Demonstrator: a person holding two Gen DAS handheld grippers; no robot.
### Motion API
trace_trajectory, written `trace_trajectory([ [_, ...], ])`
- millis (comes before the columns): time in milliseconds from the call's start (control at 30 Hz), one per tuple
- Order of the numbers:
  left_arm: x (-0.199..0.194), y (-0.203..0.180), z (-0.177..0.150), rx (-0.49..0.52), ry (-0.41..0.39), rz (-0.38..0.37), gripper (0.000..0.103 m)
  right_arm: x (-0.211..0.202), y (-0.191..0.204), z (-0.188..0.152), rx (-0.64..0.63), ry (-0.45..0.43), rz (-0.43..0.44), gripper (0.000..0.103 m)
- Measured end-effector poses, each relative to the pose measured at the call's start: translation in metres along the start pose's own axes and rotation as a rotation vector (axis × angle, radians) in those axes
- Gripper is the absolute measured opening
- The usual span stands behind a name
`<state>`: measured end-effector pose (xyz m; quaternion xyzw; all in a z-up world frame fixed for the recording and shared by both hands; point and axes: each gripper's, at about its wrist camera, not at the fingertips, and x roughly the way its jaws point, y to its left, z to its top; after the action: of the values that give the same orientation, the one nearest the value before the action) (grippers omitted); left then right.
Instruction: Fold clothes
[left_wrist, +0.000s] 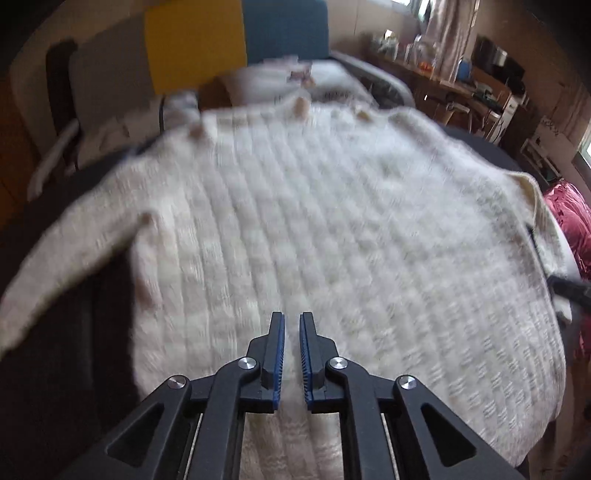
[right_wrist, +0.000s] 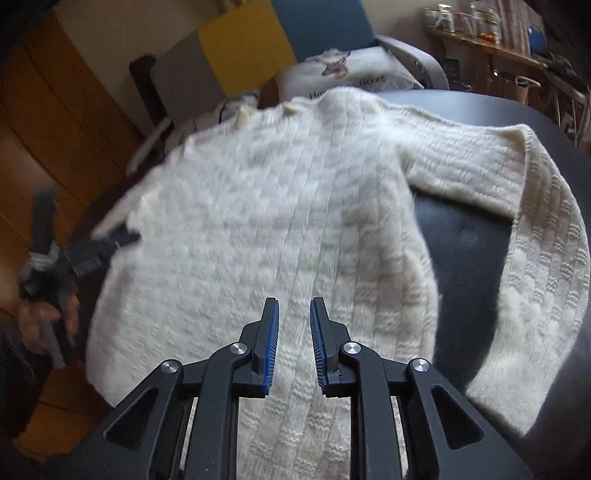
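A cream cable-knit sweater lies flat on a dark round table, collar at the far side. Its left sleeve stretches out to the left. The right sleeve bends back down along the table's right edge. My left gripper hovers over the lower body of the sweater, its jaws only slightly apart and empty. My right gripper is open above the hem, with knit showing through the gap. The right wrist view shows the left gripper by the sweater's left edge, held by a hand.
Beyond the table stands a blue armchair holding a white printed garment, with a yellow panel beside it. A cluttered wooden shelf runs along the right wall. Pink fabric lies past the table's right edge. Wooden floor is on the left.
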<state>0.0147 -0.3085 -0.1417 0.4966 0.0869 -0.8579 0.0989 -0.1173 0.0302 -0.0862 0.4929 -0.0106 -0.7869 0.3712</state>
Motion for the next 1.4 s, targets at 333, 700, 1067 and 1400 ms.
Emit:
trace_trajectory([
  [333,-0.007,-0.01,0.013,-0.013,0.015,0.019,0.009,0.042,-0.004,-0.004,-0.01,0.122,0.036,0.019],
  [700,0.013,-0.173,0.09,0.135,0.056,-0.535,0.014,-0.003,-0.083,0.017,0.315,-0.091,0.037,0.02],
  [1067,0.064,-0.204,0.116,0.187,0.053,-0.44,0.014,0.027,-0.164,0.016,0.865,-0.208,0.167,0.02],
  [1400,0.089,-0.209,0.099,0.291,0.071,-0.368,0.014,0.044,-0.165,0.033,0.972,-0.309,0.097,0.035],
])
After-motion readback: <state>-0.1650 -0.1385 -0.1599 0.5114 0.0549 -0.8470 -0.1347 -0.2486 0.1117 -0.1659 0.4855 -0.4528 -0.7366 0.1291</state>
